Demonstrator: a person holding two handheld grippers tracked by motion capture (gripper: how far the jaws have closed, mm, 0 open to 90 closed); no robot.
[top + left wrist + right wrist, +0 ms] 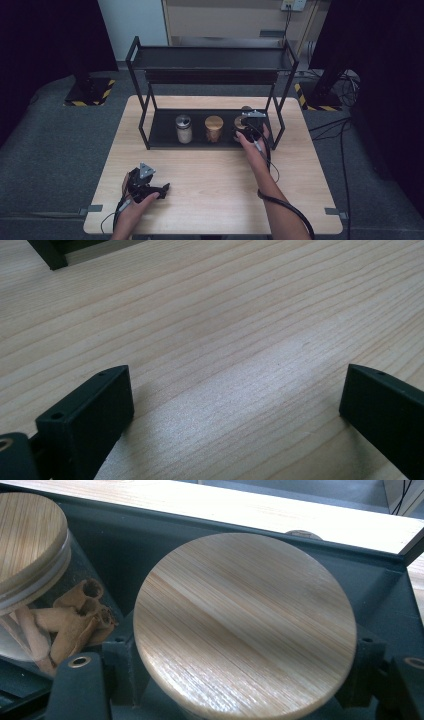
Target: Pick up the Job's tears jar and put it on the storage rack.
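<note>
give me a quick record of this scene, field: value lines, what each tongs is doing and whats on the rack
surface: wooden table
rack: black two-tier metal rack, three jars on its lower shelf
left jar: metal-lidded jar, pale contents
middle jar: bamboo-lidded jar of cinnamon sticks
right jar: bamboo-lidded jar, on the lower shelf
right tongs: right tongs shut on the right jar, below its lid
left tongs: left tongs open, resting on the table, holding nothing

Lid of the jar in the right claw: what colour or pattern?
Light bamboo lid with streaky straight grain; clearest in the right gripper view.
</note>
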